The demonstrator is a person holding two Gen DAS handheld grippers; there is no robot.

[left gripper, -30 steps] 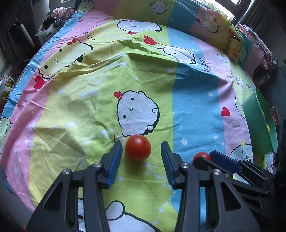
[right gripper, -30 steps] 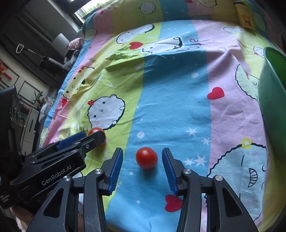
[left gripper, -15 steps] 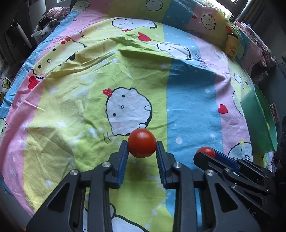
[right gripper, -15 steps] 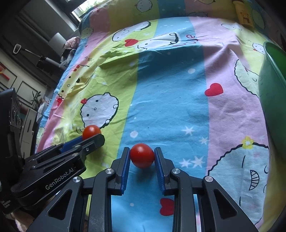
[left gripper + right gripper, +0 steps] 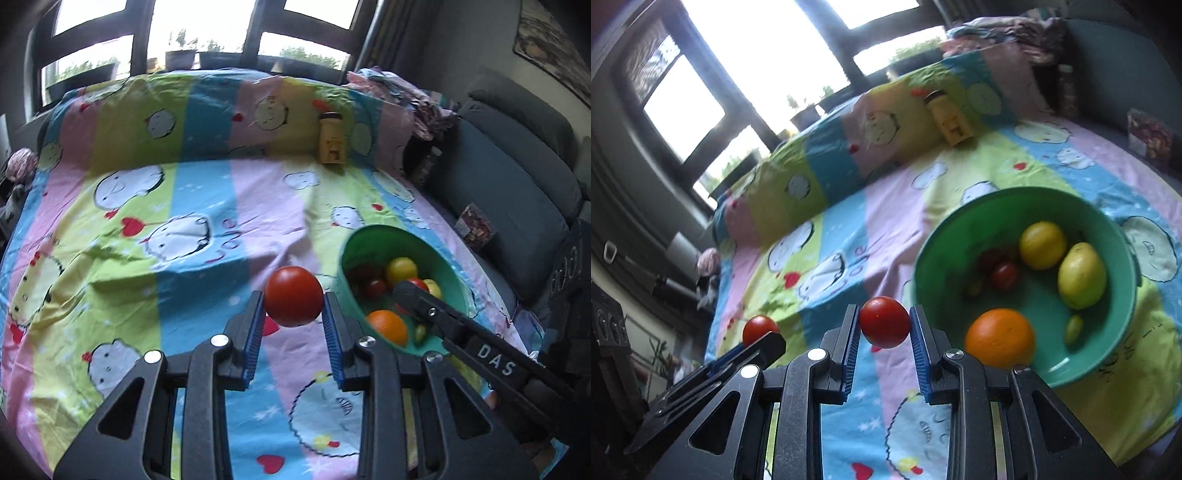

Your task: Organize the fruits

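Carrying step: my left fingers (image 5: 293, 308) clenched on tomato (image 5: 293, 301), right fingers (image 5: 884, 326) on second tomato (image 5: 884, 326), both above bed sheet (image 5: 192, 236) beside green bowl (image 5: 931, 240). Next: over rim, release.

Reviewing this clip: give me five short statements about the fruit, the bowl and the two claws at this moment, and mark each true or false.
1. Each claw is shut on a red tomato. True: the left claw grips the left tomato, and the right claw grips the right tomato.
2. The green bowl is empty. False: it holds an orange, yellow fruits and small tomatoes.
3. Both held tomatoes rest on the bedsheet. False: they are lifted clear of it.
4. A yellow bottle stands at the far side of the bed. True.
5. The orange lies on the sheet outside the bowl. False: it sits inside, against the near wall.
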